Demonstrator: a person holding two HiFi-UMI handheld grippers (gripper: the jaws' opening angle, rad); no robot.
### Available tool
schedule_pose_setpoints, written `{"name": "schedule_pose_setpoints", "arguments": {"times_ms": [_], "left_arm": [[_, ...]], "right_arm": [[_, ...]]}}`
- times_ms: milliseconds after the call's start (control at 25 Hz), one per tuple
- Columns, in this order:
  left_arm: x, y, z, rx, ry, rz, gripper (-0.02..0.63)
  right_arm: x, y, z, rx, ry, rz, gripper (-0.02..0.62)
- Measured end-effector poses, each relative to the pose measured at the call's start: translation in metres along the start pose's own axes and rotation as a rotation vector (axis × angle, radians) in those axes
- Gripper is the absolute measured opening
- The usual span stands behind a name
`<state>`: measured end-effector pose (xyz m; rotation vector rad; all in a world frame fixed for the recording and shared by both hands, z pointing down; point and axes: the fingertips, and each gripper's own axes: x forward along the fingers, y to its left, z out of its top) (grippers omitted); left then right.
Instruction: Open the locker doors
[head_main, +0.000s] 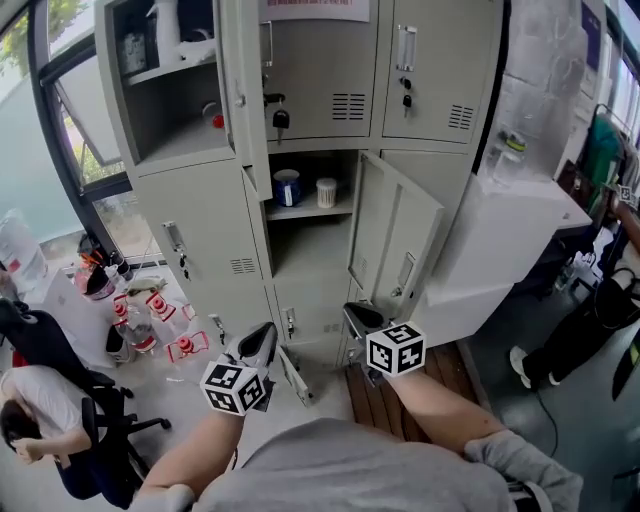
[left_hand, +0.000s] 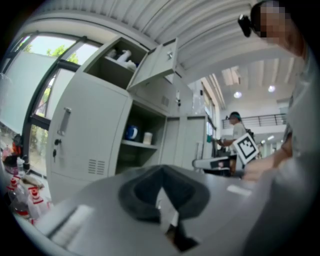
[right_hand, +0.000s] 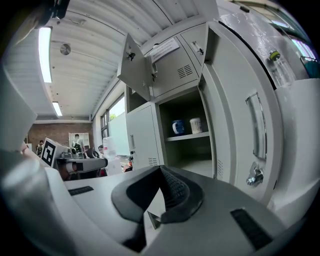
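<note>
A grey locker bank (head_main: 210, 215) stands in front of me. Its upper-left compartment is open, with the door (head_main: 243, 80) swung out. The middle compartment is open too, and its door (head_main: 396, 238) hangs out to the right. On its shelf sit a blue mug (head_main: 287, 187) and a white cup (head_main: 326, 192). The lower-left door (left_hand: 82, 135) and both upper doors on the right (head_main: 435, 65) are closed. My left gripper (head_main: 262, 345) (left_hand: 161, 172) is shut and empty, held level before the lockers. My right gripper (head_main: 362, 318) (right_hand: 161, 172) is also shut and empty, beside the open door (right_hand: 250, 135).
Bottles and packets (head_main: 140, 320) lie on the floor at the left by the window. A person sits in a chair (head_main: 40, 400) at the lower left. A white cabinet (head_main: 500, 240) adjoins the lockers on the right, with another person (head_main: 570, 340) beyond it.
</note>
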<state>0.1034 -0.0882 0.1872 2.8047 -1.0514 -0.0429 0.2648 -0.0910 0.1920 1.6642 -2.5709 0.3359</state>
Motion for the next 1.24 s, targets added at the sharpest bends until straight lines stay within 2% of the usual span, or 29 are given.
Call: {"name": "schedule_pose_setpoints", "arguments": {"times_ms": [240, 1240], "left_arm": [[0.000, 0.001, 0.002, -0.002, -0.008, -0.019, 0.005], [-0.006, 0.012, 0.006, -0.023, -0.028, 0.024, 0.005]], "right_arm": [[-0.002, -0.004, 0.005, 0.002, -0.006, -0.013, 0.008], [0.010, -0.005, 0.004, -0.026, 0.024, 0.012, 0.006]]}}
